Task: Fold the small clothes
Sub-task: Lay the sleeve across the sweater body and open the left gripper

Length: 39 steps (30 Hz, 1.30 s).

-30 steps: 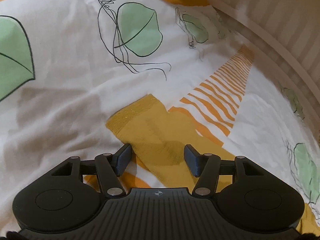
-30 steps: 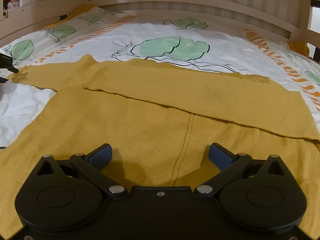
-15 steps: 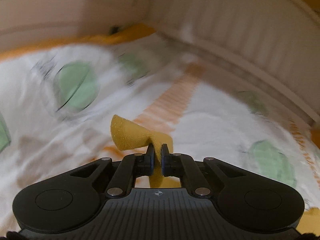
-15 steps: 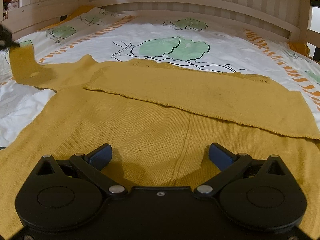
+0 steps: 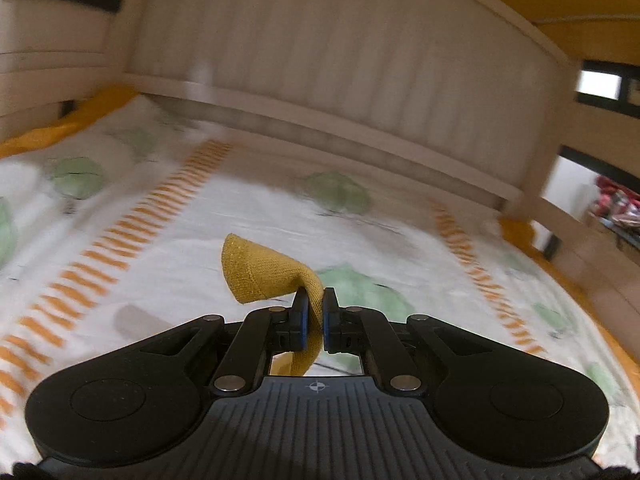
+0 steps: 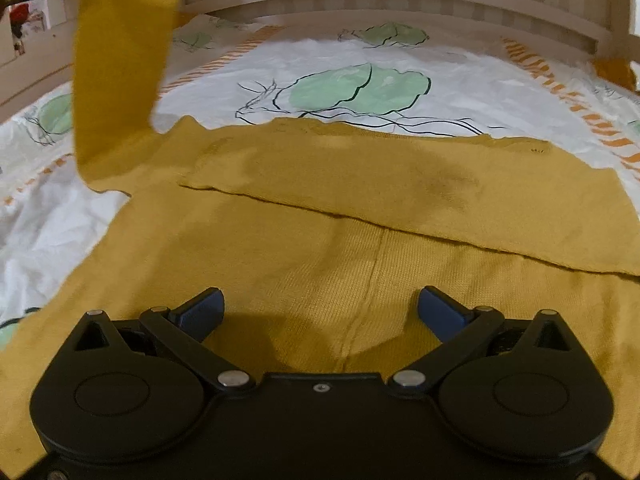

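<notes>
A mustard-yellow knit sweater (image 6: pixel 320 248) lies spread on the bed, one sleeve (image 6: pixel 400 184) folded across its body. The other sleeve (image 6: pixel 120 64) hangs lifted high at the upper left of the right wrist view. My left gripper (image 5: pixel 314 312) is shut on that sleeve's cuff (image 5: pixel 260 272), which curls out to the left of the pads, well above the bed. My right gripper (image 6: pixel 320 308) stands open just above the sweater's lower body, with nothing between its fingers.
The bed sheet (image 6: pixel 460 92) is white with green leaf prints and orange stripes. A pale slatted bed rail (image 5: pixel 360 80) curves round the far side. A doorway and cluttered shelf (image 5: pixel 612 208) show at the right.
My left gripper closed on the sleeve cuff that lay flat on the sheet, then rose and swung right with it. The sleeve now hangs in the air. The right gripper stayed put.
</notes>
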Each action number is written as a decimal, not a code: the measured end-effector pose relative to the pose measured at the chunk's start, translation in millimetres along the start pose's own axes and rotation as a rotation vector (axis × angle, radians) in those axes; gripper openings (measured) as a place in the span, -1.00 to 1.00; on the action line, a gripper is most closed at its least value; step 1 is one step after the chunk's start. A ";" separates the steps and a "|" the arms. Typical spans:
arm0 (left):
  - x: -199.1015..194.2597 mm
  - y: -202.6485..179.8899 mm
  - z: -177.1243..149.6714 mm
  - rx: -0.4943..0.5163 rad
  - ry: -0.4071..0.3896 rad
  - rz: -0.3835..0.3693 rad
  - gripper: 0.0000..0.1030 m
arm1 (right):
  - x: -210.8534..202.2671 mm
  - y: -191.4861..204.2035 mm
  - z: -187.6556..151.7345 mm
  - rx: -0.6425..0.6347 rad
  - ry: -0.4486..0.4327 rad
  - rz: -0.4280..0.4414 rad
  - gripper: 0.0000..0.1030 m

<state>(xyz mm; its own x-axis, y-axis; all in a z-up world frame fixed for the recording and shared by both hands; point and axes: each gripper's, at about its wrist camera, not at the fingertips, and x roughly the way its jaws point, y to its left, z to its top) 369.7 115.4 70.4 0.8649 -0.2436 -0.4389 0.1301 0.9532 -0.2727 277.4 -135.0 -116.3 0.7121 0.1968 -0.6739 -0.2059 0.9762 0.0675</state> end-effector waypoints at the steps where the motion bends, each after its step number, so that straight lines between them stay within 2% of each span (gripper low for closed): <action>1: 3.7 -14.6 -4.3 0.006 0.006 -0.019 -0.88 | -5.0 -3.6 0.7 0.011 -0.003 0.005 0.97; 4: 19.6 -54.7 -21.7 0.039 0.028 -0.075 -0.88 | -23.8 -18.1 -1.4 0.043 -0.022 -0.014 0.97; 10: 58.4 -114.3 -68.7 0.058 0.107 -0.141 -0.88 | -55.1 -63.3 -13.4 0.140 -0.026 -0.066 0.97; 13: 71.0 -142.7 -93.2 0.078 0.149 -0.148 -0.87 | -67.4 -83.7 -18.3 0.188 -0.028 -0.092 0.97; 18: 93.2 -169.5 -127.2 0.136 0.230 -0.141 -0.80 | -79.8 -101.7 -22.1 0.232 -0.037 -0.112 0.97; 20: 95.6 -177.9 -134.5 0.159 0.265 -0.161 -0.40 | -79.6 -103.9 -22.4 0.242 -0.033 -0.117 0.97; 21: 91.4 -185.8 -136.8 0.166 0.265 -0.183 -0.28 | -79.3 -104.6 -22.6 0.247 -0.031 -0.117 0.97; 23: 83.2 -190.8 -136.6 0.177 0.239 -0.250 0.23 | -78.6 -105.5 -23.3 0.256 -0.024 -0.114 0.97; 25: 71.6 -196.4 -134.2 0.197 0.198 -0.298 0.53 | -77.3 -106.5 -24.6 0.262 -0.021 -0.114 0.97; 30: 40.7 -204.6 -118.2 0.252 0.121 -0.348 0.64 | -80.4 -106.7 -28.0 0.280 -0.015 -0.113 0.97; 35: 16.3 -178.8 -114.7 0.281 0.102 -0.254 0.65 | -83.7 -111.8 -19.4 0.285 -0.027 -0.120 0.97; 39: 12.9 -135.3 -129.1 0.272 0.146 -0.105 0.65 | -85.1 -118.8 -3.7 0.281 -0.057 -0.125 0.97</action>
<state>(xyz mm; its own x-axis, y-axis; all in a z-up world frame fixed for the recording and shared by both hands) 300.6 -39.8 -8.8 0.7638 -0.3471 -0.5441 0.3563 0.9297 -0.0930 238.7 -268.0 -69.7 0.7587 0.0707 -0.6476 0.0735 0.9785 0.1928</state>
